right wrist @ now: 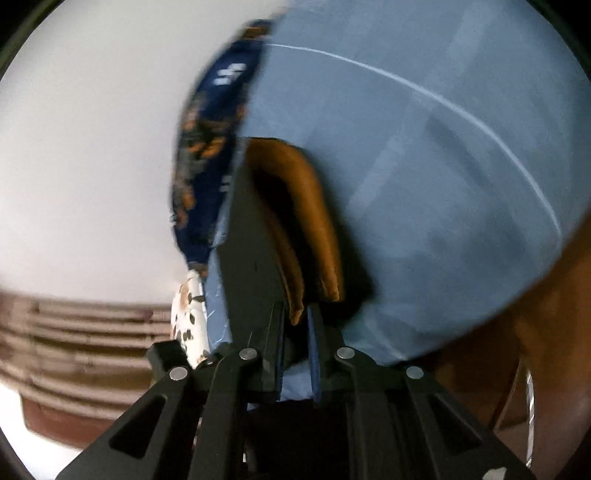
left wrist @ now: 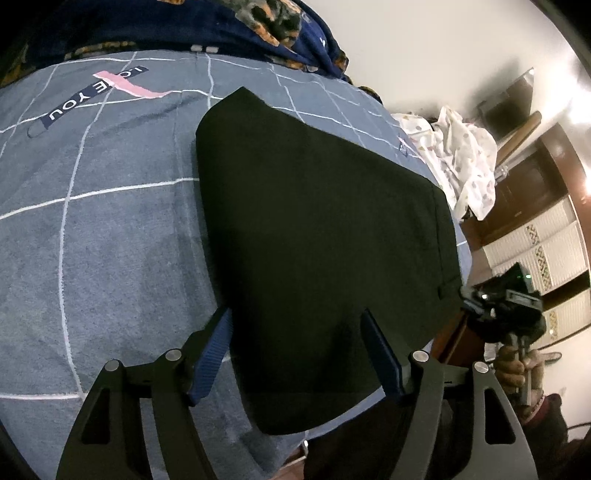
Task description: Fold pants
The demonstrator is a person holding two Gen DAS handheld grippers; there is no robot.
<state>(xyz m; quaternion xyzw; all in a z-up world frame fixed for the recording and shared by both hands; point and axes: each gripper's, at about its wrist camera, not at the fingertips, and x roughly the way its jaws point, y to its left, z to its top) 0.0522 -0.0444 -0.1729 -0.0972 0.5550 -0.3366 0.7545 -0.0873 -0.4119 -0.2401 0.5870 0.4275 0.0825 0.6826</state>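
Observation:
The black pants [left wrist: 317, 236] lie folded flat on a blue checked bedsheet [left wrist: 110, 229]. My left gripper [left wrist: 297, 315] is open, its blue-padded fingers [left wrist: 212, 350] spread over the pants' near part, holding nothing. My right gripper [left wrist: 506, 299] shows at the bed's right edge in the left wrist view. In the right wrist view the right gripper [right wrist: 295, 317] is shut on the pants' waistband [right wrist: 255, 240], whose brown lining [right wrist: 295, 206] shows. That view is blurred.
A dark blue patterned blanket [left wrist: 258, 29] lies bunched at the far end of the bed. A white spotted cloth [left wrist: 465, 162] hangs off the right edge. Brown wooden furniture and white cabinet doors [left wrist: 546, 236] stand at right. The sheet carries a printed label [left wrist: 96, 92].

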